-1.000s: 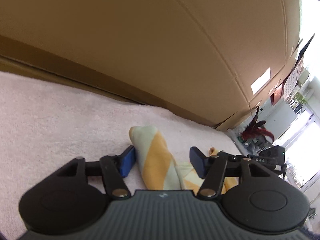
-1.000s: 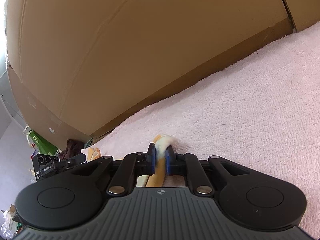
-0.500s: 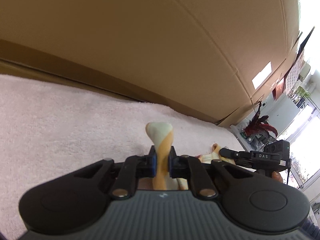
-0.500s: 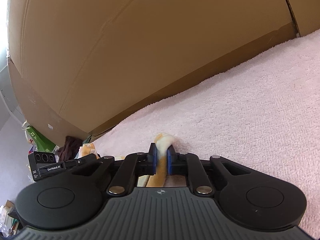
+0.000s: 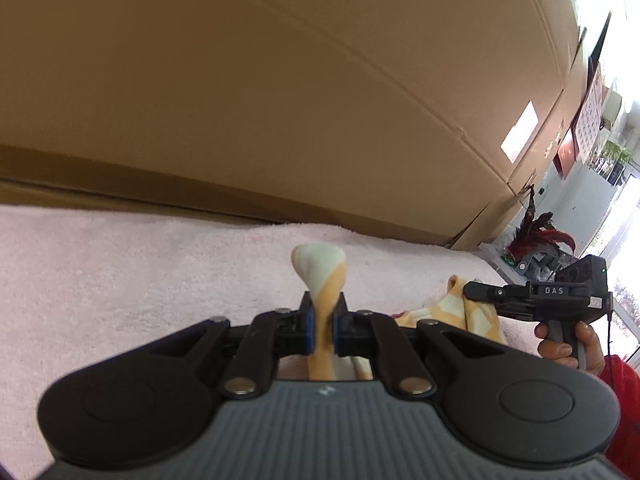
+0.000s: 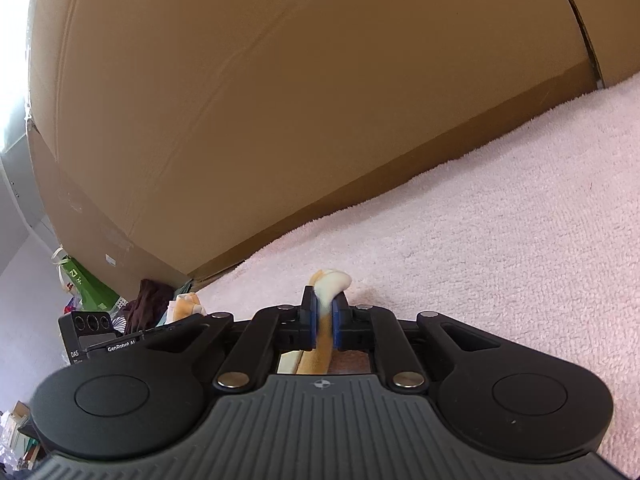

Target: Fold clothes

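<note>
A striped orange, cream and pale green garment (image 5: pixel 322 270) lies on a pink towel (image 5: pixel 120 272). My left gripper (image 5: pixel 322 322) is shut on one bunched corner of it, which sticks up past the blue pads. My right gripper (image 6: pixel 324 318) is shut on another corner of the garment (image 6: pixel 330 282). In the left wrist view the right gripper (image 5: pixel 480 292) shows at the right, held by a hand (image 5: pixel 576 344), with more of the cloth beside it. Most of the garment is hidden under the gripper bodies.
A tall cardboard box wall (image 5: pixel 280 100) runs close along the far edge of the towel (image 6: pixel 500 240). Dark clothing and a green bag (image 6: pixel 86 284) sit at the left end. A red-leaved plant (image 5: pixel 536 236) stands beyond the right end.
My left gripper, open around the cloth a second ago, has shut on its corner and lifted it slightly. The right gripper has kept its hold and barely moved.
</note>
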The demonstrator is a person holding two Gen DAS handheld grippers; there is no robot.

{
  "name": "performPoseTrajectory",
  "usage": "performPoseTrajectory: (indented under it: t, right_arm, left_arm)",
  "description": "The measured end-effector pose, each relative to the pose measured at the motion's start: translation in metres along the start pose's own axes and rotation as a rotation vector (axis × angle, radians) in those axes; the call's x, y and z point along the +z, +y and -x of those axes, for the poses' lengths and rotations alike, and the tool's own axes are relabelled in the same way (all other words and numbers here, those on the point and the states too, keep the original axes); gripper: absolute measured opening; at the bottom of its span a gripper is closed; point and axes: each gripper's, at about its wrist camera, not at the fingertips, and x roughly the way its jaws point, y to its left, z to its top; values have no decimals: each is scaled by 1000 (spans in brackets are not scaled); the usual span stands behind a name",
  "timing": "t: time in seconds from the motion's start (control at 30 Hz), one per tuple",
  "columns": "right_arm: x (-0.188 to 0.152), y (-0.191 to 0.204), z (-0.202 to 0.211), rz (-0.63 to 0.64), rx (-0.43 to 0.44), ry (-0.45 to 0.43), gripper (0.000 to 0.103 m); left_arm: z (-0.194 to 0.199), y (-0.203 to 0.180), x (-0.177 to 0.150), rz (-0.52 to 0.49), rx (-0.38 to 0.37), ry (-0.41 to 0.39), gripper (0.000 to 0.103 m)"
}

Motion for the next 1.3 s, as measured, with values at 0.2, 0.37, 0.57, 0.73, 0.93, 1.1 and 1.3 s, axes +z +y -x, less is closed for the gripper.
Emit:
performPoseTrajectory:
  t: [0.2, 0.37, 0.57, 0.73, 0.93, 1.1, 1.3]
  right_arm:
    - [-4, 22, 33, -40, 161, -95, 8]
    - [-16, 50, 63, 6, 259, -79, 8]
    - [-45, 78, 98, 101, 344, -25, 9]
    - [-72, 83, 122, 200, 341, 61, 9]
    - [-96, 80, 124, 302, 216, 189, 10]
    - [-106, 91, 123, 355, 178, 241, 23]
    - [-114, 109, 153, 411, 137, 130, 27]
  left_arm:
    - [39, -18, 6, 12, -42, -75, 4]
    - [83, -46, -3, -57, -127, -139, 4]
    - [134, -64, -35, -128, -188, -177, 5]
    - [166, -64, -69, -164, -201, -166, 5]
    - [173, -68, -107, -204, -167, -47, 5]
    - [168, -77, -132, -251, -139, 48, 7]
    - [195, -93, -144, -320, -125, 53, 8]
